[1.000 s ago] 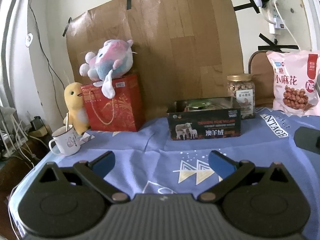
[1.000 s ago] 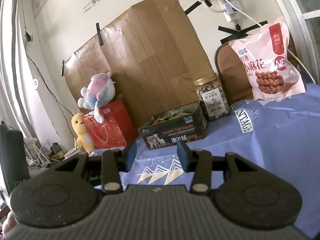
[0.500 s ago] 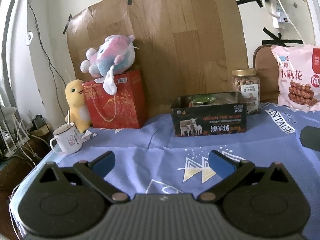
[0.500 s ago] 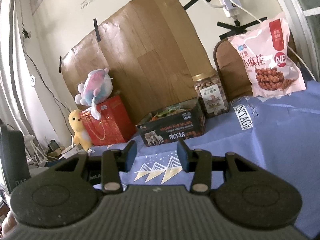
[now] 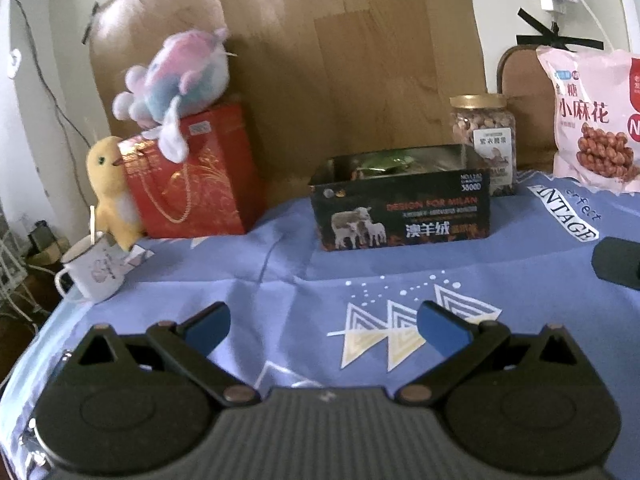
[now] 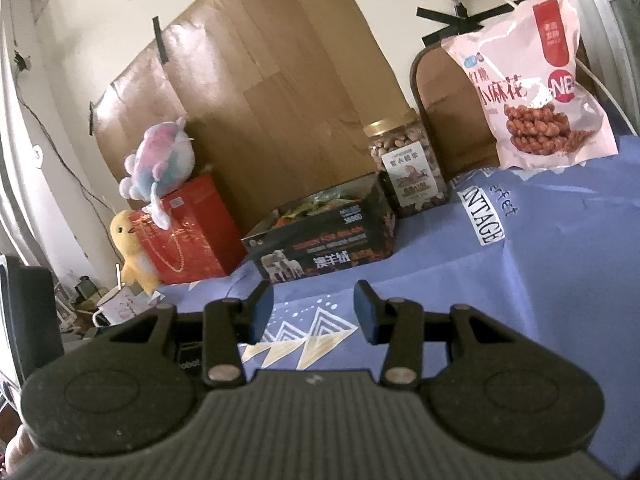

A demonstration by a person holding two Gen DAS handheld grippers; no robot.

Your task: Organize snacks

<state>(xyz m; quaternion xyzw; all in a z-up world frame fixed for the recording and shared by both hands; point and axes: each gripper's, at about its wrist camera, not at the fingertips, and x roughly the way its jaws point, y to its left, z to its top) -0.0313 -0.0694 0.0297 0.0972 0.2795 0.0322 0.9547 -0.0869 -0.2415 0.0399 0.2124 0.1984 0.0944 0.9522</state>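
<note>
A black open box (image 5: 400,208) with snack packets inside stands on the blue cloth (image 5: 304,296) near the back; it also shows in the right wrist view (image 6: 324,240). A jar of nuts (image 5: 484,136) (image 6: 408,168) stands behind its right end. A pink snack bag (image 5: 592,120) (image 6: 536,88) leans at the far right. My left gripper (image 5: 322,326) is wide open and empty, well short of the box. My right gripper (image 6: 314,310) is open and empty, also short of the box.
A red gift bag (image 5: 192,176) with a plush toy (image 5: 176,80) on top stands at the back left, beside a yellow duck toy (image 5: 112,192) and a white mug (image 5: 94,268) by the table's left edge. A cardboard sheet (image 5: 320,52) covers the wall.
Both views have moved closer to the box and snacks, and aim slightly lower. Both grippers stay open and empty.
</note>
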